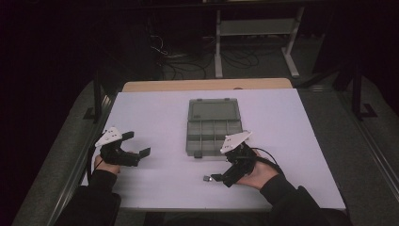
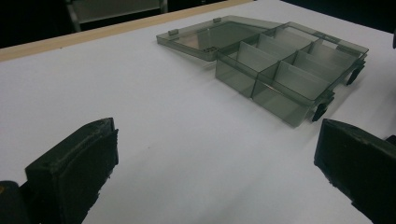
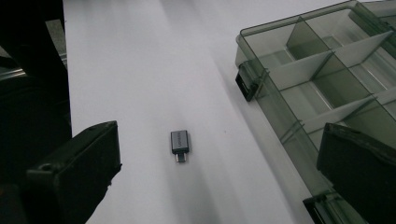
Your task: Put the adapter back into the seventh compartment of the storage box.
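Observation:
A smoky clear compartment box [image 1: 214, 136] lies open at the table's middle, its lid [image 1: 212, 109] flat behind it. In the left gripper view the box [image 2: 289, 70] stands ahead and to the right, its divided cells empty. A small grey USB adapter [image 3: 180, 142] lies on the white table just left of the box [image 3: 317, 74], between and ahead of my right gripper's [image 3: 219, 154] open jaws. From above, the adapter [image 1: 206, 178] sits at the right gripper's [image 1: 221, 180] tips. My left gripper [image 1: 138, 143] is open and empty near the left edge, over bare table [image 2: 219, 154].
The white table [image 1: 164, 117] has a wooden strip [image 1: 207, 84] along its far edge. Beyond it the dark floor carries cables [image 1: 188, 61] and a white desk frame [image 1: 256, 28]. The box's black latches [image 3: 245, 81] face the near side.

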Available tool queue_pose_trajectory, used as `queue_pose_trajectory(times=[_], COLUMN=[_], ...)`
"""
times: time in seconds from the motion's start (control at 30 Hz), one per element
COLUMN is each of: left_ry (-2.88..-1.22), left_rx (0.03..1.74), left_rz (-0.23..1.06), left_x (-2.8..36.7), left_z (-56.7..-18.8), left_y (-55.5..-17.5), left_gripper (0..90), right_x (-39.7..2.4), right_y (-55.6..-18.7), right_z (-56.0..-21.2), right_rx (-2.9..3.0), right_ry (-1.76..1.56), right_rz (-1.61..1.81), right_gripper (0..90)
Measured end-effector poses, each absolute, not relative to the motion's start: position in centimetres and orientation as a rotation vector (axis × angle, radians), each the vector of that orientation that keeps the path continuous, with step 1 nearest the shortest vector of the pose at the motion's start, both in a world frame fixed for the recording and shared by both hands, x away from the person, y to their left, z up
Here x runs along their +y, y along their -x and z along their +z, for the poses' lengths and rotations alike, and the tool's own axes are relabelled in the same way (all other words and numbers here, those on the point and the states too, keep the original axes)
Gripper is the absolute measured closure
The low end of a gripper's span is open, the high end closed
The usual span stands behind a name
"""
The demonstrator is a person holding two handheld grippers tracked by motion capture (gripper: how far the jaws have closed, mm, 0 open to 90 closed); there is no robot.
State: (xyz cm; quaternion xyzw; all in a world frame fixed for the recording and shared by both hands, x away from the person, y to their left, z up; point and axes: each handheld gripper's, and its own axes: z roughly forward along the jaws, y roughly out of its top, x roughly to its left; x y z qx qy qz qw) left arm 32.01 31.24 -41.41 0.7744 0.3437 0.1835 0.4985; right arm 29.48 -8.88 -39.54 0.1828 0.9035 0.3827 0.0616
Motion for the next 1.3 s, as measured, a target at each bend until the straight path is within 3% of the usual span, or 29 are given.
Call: queue_pose_trajectory(times=[1.3], left_ry=[-1.877], left_rx=[0.83], left_rz=[0.443], left_x=[31.2], left_z=[-41.4], left_y=[-32.0], left_gripper=[0.0], right_x=[-5.3], right_y=[-29.5], right_z=[-41.7], right_rx=[2.87], right_ry=[-0.467], right_rz=[1.058], right_gripper=[0.0])
